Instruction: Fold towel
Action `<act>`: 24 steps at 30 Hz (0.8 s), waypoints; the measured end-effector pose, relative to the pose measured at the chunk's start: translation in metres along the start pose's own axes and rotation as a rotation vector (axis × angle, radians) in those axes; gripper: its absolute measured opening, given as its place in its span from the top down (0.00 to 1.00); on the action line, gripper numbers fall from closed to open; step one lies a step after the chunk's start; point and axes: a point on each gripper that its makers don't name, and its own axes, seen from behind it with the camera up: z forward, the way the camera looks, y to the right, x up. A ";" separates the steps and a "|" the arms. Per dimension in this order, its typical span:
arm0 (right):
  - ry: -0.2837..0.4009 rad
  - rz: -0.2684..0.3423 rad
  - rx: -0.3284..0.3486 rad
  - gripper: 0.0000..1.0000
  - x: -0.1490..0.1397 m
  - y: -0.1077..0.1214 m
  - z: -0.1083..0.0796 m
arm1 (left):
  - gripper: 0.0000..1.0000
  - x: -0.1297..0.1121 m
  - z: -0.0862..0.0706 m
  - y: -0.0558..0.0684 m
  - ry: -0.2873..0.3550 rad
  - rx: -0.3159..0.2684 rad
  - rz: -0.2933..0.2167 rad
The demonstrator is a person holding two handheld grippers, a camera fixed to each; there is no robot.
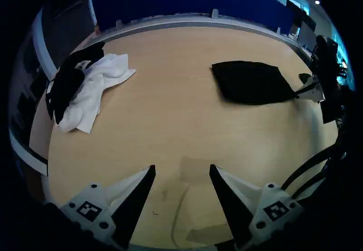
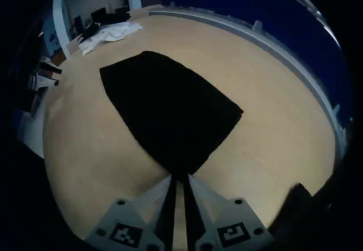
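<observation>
A black towel (image 1: 249, 82) lies flat on the wooden table (image 1: 181, 124), right of centre in the left gripper view. In the right gripper view the black towel (image 2: 168, 110) spreads out just ahead of my right gripper (image 2: 179, 177), whose fingers are shut on the towel's near corner. From the left gripper view, the right gripper (image 1: 300, 94) pinches that corner at the towel's right end. My left gripper (image 1: 181, 167) hovers open over bare table near the front edge, well away from the towel. It also appears far off as the left gripper (image 2: 57, 76) in the right gripper view.
A pile of white cloth (image 1: 97, 90) and black cloth (image 1: 68, 81) lies at the table's far left. A blue partition (image 1: 190, 1) runs along the back edge. Dark cables (image 1: 313, 167) hang at the right front. Bare wood (image 1: 172, 115) separates the pile and the towel.
</observation>
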 end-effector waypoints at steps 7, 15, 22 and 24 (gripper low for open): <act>0.020 -0.003 -0.011 0.92 0.013 0.001 -0.009 | 0.12 0.001 -0.003 0.001 0.003 -0.006 0.001; 0.077 -0.059 -0.028 0.92 0.060 0.002 -0.034 | 0.12 0.005 -0.008 0.000 0.021 -0.013 -0.013; 0.125 -0.135 -0.033 0.92 0.110 -0.002 -0.049 | 0.12 0.009 -0.015 0.000 0.047 -0.017 -0.028; 0.133 -0.154 -0.033 0.92 0.121 -0.003 -0.052 | 0.12 0.010 -0.016 0.001 0.054 -0.021 -0.034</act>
